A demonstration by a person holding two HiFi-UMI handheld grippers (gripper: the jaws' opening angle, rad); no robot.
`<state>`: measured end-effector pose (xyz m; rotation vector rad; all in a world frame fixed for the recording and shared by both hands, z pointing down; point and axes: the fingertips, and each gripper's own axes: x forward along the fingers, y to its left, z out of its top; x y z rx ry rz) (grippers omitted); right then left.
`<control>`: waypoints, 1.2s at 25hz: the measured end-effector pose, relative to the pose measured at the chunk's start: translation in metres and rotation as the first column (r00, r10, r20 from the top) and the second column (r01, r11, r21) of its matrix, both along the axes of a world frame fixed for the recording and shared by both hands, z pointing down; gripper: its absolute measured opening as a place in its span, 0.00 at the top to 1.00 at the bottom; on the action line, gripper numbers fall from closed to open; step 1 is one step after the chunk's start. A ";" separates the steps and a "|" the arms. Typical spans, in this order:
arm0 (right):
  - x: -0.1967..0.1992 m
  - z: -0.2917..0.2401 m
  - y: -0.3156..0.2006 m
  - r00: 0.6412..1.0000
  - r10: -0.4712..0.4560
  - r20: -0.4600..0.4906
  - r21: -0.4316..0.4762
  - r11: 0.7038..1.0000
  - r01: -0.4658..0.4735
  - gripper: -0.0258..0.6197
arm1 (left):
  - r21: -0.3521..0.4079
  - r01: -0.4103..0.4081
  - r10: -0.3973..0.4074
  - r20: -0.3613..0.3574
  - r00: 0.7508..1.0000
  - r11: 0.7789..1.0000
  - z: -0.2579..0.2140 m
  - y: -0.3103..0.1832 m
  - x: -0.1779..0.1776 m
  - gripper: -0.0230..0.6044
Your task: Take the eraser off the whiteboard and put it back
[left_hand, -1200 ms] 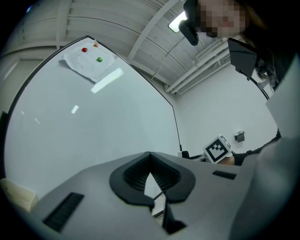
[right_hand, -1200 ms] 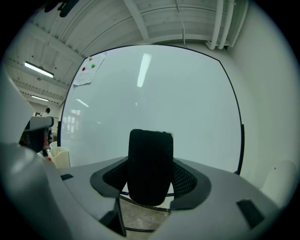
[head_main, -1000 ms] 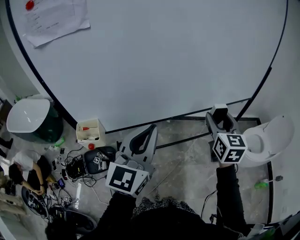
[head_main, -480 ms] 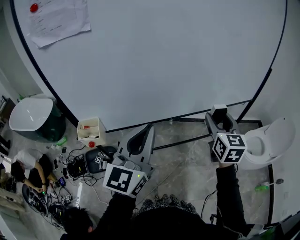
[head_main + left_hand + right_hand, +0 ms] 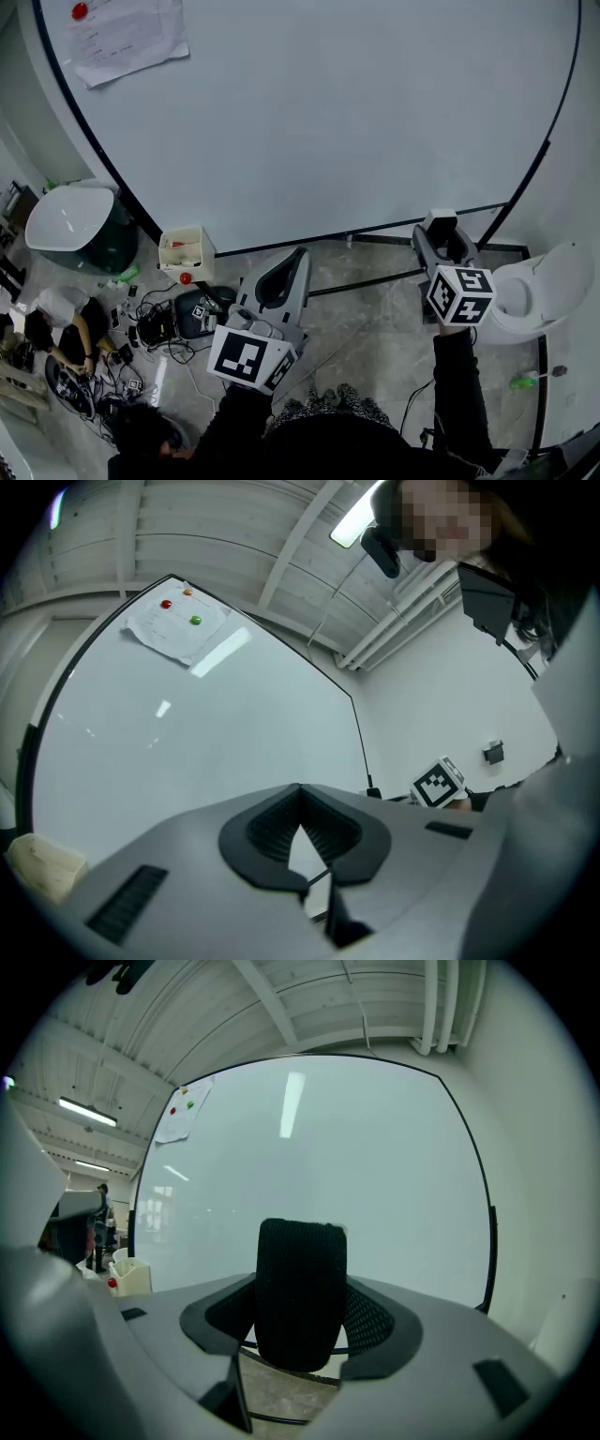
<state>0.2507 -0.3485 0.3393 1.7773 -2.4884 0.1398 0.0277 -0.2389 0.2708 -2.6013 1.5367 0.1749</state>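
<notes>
The big whiteboard point(image 5: 328, 112) fills the upper head view, and in the right gripper view the whiteboard point(image 5: 319, 1176) stands straight ahead. My right gripper point(image 5: 441, 239) is shut on the eraser point(image 5: 439, 223), near the board's lower right edge. From the right gripper point(image 5: 302, 1288) the eraser point(image 5: 300, 1288) shows as an upright block of black felt between the jaws. I cannot tell whether it touches the board. My left gripper point(image 5: 298, 258) is shut with nothing in it, below the board's bottom edge; in its own view the left gripper point(image 5: 300, 794) has its pads meeting.
A paper sheet point(image 5: 131, 37) hangs under a red magnet point(image 5: 80, 11) at the board's top left. On the floor are a green bin with a white lid point(image 5: 70, 225), a small white box point(image 5: 185, 253), tangled cables point(image 5: 141, 337) and a white seat point(image 5: 539, 291).
The head view has drifted a little, and a person's head has come into view at the bottom left. Both grippers stay almost where they were, with the eraser still in the right one.
</notes>
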 end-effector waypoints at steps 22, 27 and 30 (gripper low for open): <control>-0.057 0.008 0.001 0.972 -0.229 0.050 -0.017 0.973 0.230 0.54 | -0.028 0.282 -0.280 0.048 0.959 0.959 0.008 0.066 -0.032 0.95; -0.100 0.005 0.004 0.949 -0.310 0.063 -0.010 0.950 0.312 0.54 | -0.028 0.357 -0.355 0.057 0.933 0.934 0.007 0.085 -0.053 0.95; -0.122 0.003 0.009 0.938 -0.342 0.056 -0.005 0.939 0.343 0.54 | -0.025 0.376 -0.374 0.057 0.926 0.926 0.007 0.091 -0.066 0.95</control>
